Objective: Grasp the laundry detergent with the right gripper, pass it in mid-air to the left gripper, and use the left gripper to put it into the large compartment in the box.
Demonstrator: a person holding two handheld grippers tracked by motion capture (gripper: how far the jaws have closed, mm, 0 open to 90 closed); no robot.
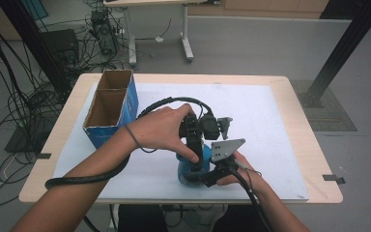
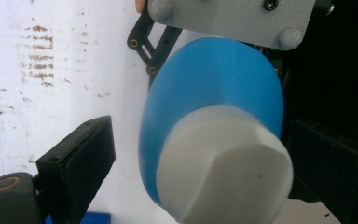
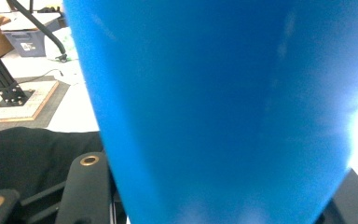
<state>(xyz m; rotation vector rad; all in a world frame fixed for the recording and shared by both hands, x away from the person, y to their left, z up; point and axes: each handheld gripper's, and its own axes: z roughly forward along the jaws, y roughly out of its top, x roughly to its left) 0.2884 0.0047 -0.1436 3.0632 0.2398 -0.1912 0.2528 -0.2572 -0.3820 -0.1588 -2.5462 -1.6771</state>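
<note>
A blue bottle (image 1: 187,170) with a white cap (image 2: 223,163) stands near the front middle of the white mat. My right gripper (image 1: 199,178) comes in low from the right and is shut on the bottle's blue body (image 3: 214,93), with a black jaw on each side in the right gripper view (image 3: 221,186). My left gripper (image 1: 196,153) points down over the bottle's top. In the left gripper view (image 2: 200,140) its jaws stand on either side of the cap, and there is a clear gap between the left finger (image 2: 79,158) and the cap.
An open cardboard box with blue sides (image 1: 111,104) stands at the mat's left edge. The white mat (image 1: 261,111) covers most of the wooden table (image 1: 314,159). Cables and black frame posts (image 1: 348,43) lie on the floor beyond.
</note>
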